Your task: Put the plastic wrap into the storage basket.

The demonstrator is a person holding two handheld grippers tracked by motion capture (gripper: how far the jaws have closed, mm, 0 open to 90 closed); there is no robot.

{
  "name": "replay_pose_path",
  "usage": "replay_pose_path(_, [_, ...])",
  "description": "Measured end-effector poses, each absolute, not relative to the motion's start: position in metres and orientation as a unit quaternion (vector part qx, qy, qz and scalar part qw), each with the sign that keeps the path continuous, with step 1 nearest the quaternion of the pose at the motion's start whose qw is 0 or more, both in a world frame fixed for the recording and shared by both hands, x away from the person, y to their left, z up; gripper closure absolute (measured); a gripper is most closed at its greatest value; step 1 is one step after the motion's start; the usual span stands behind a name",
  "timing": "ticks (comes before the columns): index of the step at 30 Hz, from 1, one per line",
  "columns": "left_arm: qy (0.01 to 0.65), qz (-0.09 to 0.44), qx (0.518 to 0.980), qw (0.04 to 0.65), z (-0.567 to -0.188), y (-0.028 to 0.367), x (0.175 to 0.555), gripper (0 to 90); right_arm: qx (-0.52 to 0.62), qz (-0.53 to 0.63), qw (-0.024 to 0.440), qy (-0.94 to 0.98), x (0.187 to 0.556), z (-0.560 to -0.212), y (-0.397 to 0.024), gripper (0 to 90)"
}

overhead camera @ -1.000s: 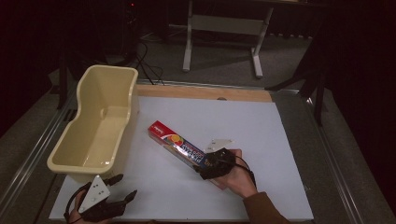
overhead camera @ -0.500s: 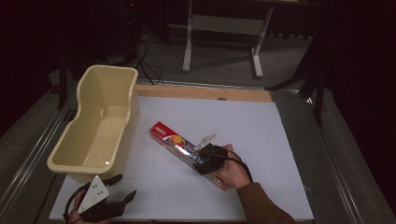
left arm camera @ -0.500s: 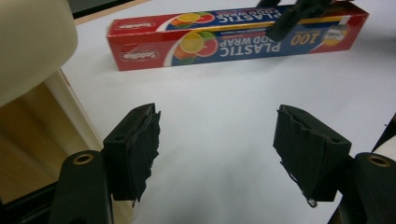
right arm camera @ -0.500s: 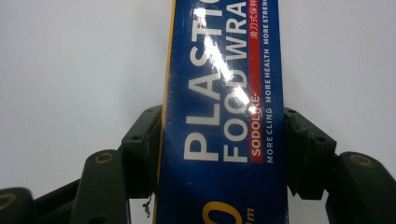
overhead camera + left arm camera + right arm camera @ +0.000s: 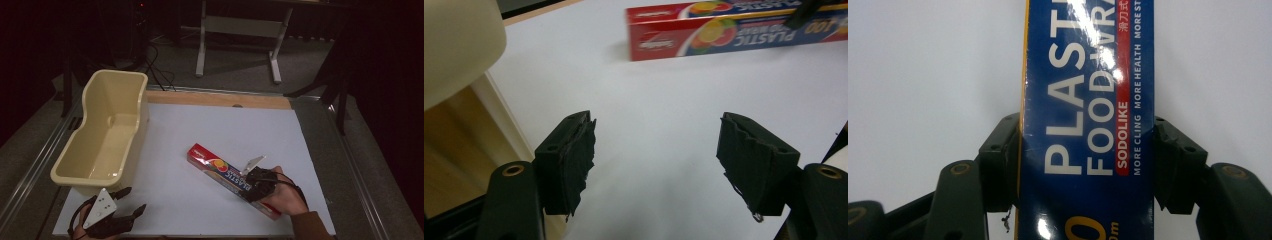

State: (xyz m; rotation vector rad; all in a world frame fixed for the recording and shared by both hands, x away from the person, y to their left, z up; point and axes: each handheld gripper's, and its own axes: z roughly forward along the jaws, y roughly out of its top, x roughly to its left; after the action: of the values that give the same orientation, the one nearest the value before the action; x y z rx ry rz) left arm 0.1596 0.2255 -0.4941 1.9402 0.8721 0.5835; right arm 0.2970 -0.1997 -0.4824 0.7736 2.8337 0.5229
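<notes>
A long red and blue plastic food wrap box (image 5: 215, 165) lies slantwise on the white table top (image 5: 210, 125), right of centre. My right gripper (image 5: 251, 182) is shut on the box near its closer end; in the right gripper view both jaws press against the box's (image 5: 1083, 75) long sides, and the gripper (image 5: 1087, 160) straddles it. Down at the near left corner my left gripper (image 5: 134, 200) stands open with nothing in it. From the left gripper view its jaws are wide apart (image 5: 656, 165) over bare table, with the box (image 5: 724, 27) farther off.
A cream plastic tub (image 5: 142, 107) stands along the table's left side, its rounded corner (image 5: 454, 45) close to my left gripper. A wooden strip (image 5: 215, 99) runs along the far edge. Beyond the table stands a metal frame (image 5: 240, 25) on a dark floor.
My right gripper slid up along the box, then closed on it. Box and gripper have since shifted to the right and toward the near edge. The left gripper stayed put.
</notes>
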Motion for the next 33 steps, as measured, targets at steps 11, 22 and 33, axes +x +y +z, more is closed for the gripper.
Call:
replay_pose_path(11, [0.354,0.236,0.786,0.449,-0.494,0.225,0.159,30.8,0.244,0.134,0.049,0.959,0.315,-0.474,-0.173,19.2])
replay_pose_path(22, [0.352,0.234,0.786,0.452,-0.494,0.226,0.159,30.8,0.248,0.067,0.017,0.966,0.347,-0.493,-0.136,32.3])
replay_pose_path(33, [0.352,0.231,0.787,0.451,-0.494,0.224,0.161,30.9,0.264,0.015,-0.01,0.964,0.357,-0.494,-0.126,39.4])
